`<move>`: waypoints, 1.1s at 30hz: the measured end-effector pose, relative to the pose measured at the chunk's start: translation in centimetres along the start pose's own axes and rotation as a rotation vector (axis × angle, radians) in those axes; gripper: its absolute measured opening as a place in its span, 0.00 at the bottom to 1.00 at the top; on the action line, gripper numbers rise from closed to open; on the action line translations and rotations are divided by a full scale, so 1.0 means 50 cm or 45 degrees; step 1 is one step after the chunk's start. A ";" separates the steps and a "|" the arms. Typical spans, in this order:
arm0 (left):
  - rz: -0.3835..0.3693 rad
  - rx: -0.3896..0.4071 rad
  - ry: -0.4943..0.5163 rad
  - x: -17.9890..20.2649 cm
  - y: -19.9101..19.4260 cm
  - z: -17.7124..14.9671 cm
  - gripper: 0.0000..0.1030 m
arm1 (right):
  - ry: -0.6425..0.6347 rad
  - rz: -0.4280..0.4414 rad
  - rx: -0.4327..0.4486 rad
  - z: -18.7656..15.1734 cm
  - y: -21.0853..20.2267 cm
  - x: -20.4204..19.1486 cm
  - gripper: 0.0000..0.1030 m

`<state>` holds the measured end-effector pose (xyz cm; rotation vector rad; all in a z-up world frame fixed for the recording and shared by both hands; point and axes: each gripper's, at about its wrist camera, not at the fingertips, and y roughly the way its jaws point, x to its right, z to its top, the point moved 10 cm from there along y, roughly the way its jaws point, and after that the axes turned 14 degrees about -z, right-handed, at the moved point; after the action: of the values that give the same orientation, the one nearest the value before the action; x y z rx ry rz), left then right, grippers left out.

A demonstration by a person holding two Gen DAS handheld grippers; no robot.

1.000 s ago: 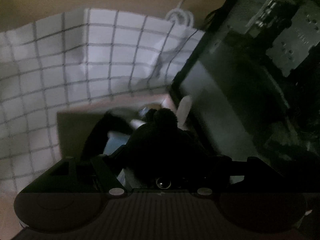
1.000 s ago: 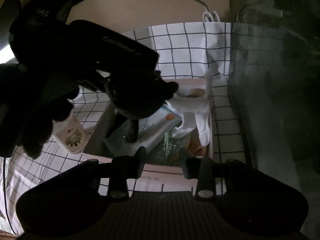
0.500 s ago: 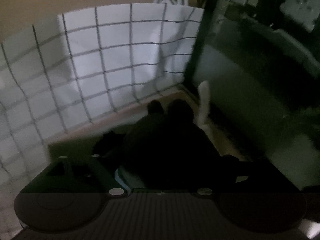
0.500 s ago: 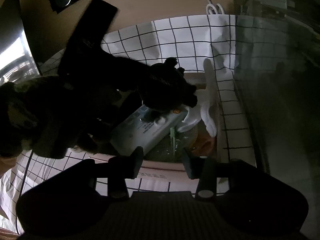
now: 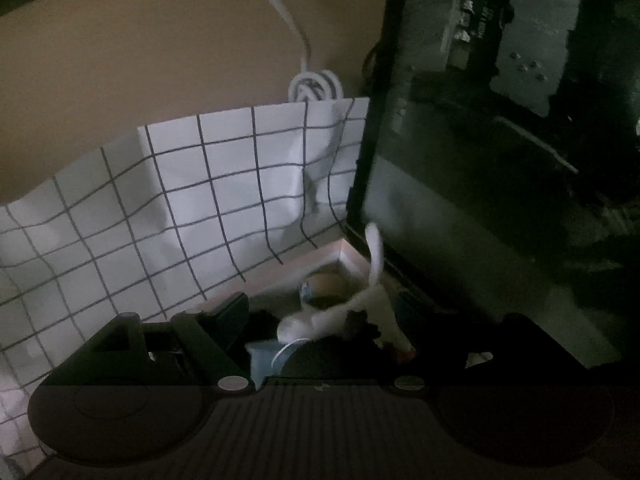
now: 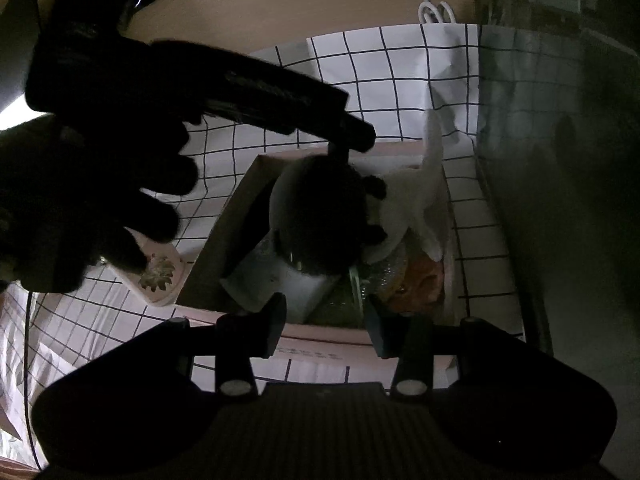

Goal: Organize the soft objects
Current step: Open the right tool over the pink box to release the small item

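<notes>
The right gripper (image 6: 324,326) hovers at the box's (image 6: 224,216) near rim, jaws parted and empty. Beyond it, the left gripper's (image 5: 320,320) jaws are closing loosely around the black plush toy (image 6: 320,216) in the box; the toy could drag the white plush (image 6: 416,200) out. Only the right view shows the orange item (image 6: 420,280).

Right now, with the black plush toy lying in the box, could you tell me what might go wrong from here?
1. The black plush toy sits high on the packets in the box; it may roll out.
2. The left gripper, its jaws closing, is beside the white plush toy and could snag it.
3. Dim light makes the black toy hard to judge.
</notes>
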<state>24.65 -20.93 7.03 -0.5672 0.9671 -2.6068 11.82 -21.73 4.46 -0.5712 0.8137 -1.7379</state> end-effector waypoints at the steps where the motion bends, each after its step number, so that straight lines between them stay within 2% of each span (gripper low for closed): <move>1: 0.001 -0.019 0.008 0.005 -0.002 -0.005 0.78 | -0.001 0.003 -0.001 0.000 -0.001 -0.001 0.42; 5: 0.006 -0.140 0.006 0.010 -0.008 -0.040 0.77 | 0.005 0.003 -0.001 0.002 -0.001 0.003 0.42; 9: -0.055 -0.239 -0.076 0.016 0.000 -0.073 0.75 | 0.024 0.011 0.000 0.002 -0.001 0.007 0.42; 11: -0.070 -0.234 -0.083 0.023 0.007 -0.073 0.67 | 0.030 0.028 0.001 0.003 -0.003 0.004 0.42; 13: -0.137 -0.213 -0.115 0.038 0.022 -0.068 0.63 | 0.032 0.040 0.001 0.002 -0.006 -0.002 0.43; 18: -0.262 -0.192 -0.139 0.080 0.053 -0.065 0.64 | 0.017 0.055 0.005 -0.001 -0.018 -0.012 0.44; 21: -0.298 -0.151 -0.214 0.069 0.050 -0.063 0.61 | 0.028 0.043 0.007 -0.006 -0.025 -0.007 0.44; 24: -0.281 -0.034 -0.260 0.045 0.010 -0.036 0.61 | 0.021 0.001 0.035 -0.008 -0.039 0.000 0.44; 29: -0.235 0.147 -0.313 0.010 -0.073 -0.001 0.61 | -0.047 -0.114 0.218 0.018 -0.082 -0.017 0.43; 31: -0.222 0.188 -0.323 0.003 -0.103 -0.002 0.61 | -0.061 -0.096 0.272 0.029 -0.092 -0.041 0.43; 33: -0.215 0.215 -0.318 0.000 -0.131 -0.013 0.61 | -0.088 -0.016 0.287 0.037 -0.090 -0.080 0.43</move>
<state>23.42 -15.83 10.97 -0.9374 0.6389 -2.6451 11.54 -17.51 9.16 -0.4816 0.5573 -1.7826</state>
